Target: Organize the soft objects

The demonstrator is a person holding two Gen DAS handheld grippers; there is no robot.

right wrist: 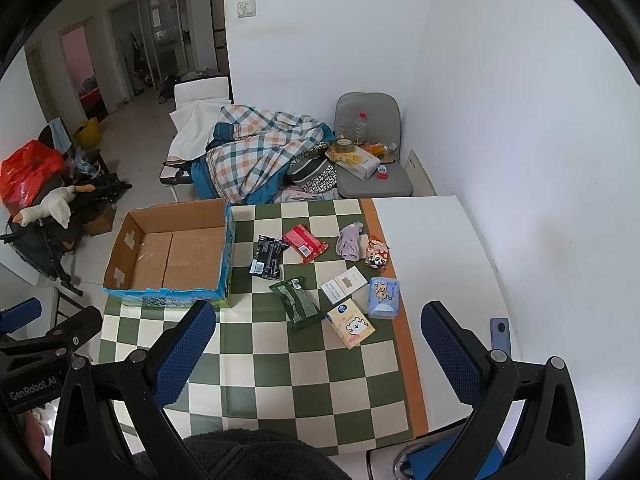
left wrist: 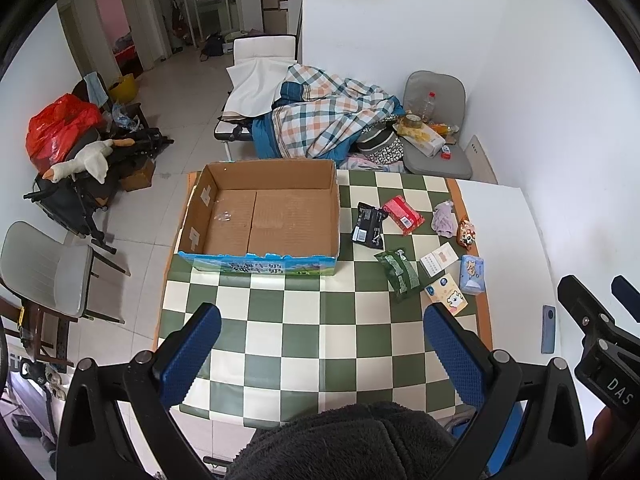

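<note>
Left wrist view: both claws, left claw (left wrist: 322, 354) and right claw (right wrist: 320, 350), gape above the checkered table (left wrist: 304, 332).

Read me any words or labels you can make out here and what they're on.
"DAS": on the right gripper body, cut off by the picture edge.
"GenRobot.AI": on the left gripper body.
Print on the cardboard box front and the small packets: too small or blurred to read.

This is a lived-in home, a room used for sleeping and eating. A folding bed (left wrist: 248, 120) with a plaid quilt (left wrist: 324, 116) stands at the far wall, a checkered table cover (left wrist: 320, 320) lies near, padded chairs (left wrist: 436, 120) stand around, and a tiled hallway (left wrist: 176, 80) leads far left to other rooms.
</note>
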